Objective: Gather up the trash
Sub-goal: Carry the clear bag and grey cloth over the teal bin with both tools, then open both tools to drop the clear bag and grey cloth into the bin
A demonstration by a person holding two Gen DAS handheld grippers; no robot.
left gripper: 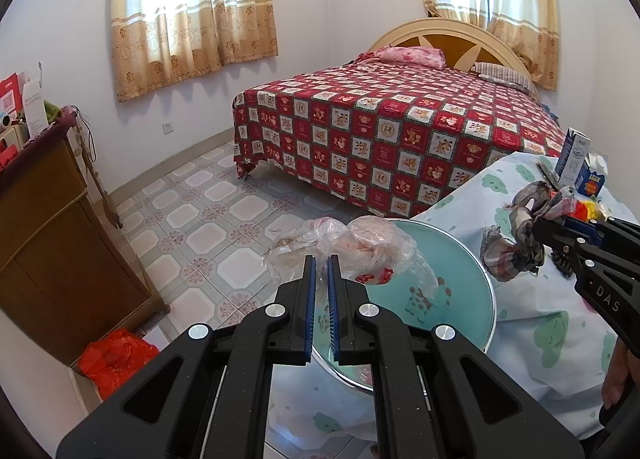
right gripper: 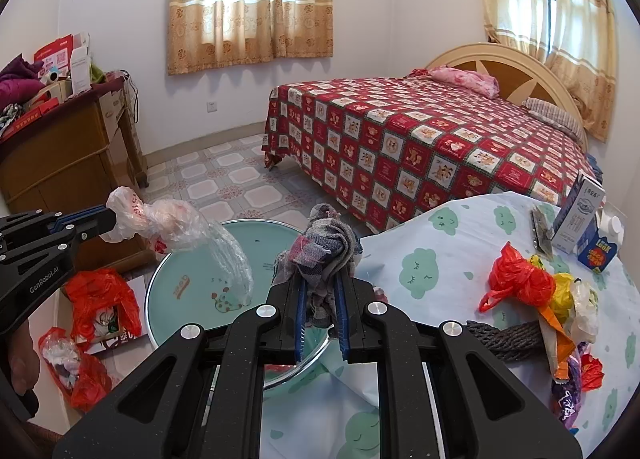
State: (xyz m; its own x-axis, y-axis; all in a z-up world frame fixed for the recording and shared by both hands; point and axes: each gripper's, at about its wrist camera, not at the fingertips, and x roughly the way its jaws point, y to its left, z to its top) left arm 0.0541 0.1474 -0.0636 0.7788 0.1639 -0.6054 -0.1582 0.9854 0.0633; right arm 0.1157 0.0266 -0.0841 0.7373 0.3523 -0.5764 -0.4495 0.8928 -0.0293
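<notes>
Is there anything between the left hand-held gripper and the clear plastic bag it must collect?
Nothing visible is in the way. The left hand-held gripper is already shut on the clear plastic bag, which hangs from its tips above the round glass table, apart from the cloth in the right hand-held gripper.

Left tongs, right tongs: black speckled plastic, blue ribbed pads, silver round pivot screws, white lettering on sides.

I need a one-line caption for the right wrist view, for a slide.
Right gripper shut on a plaid rag, left gripper shut on a clear plastic bag, both above a round basin.
</notes>
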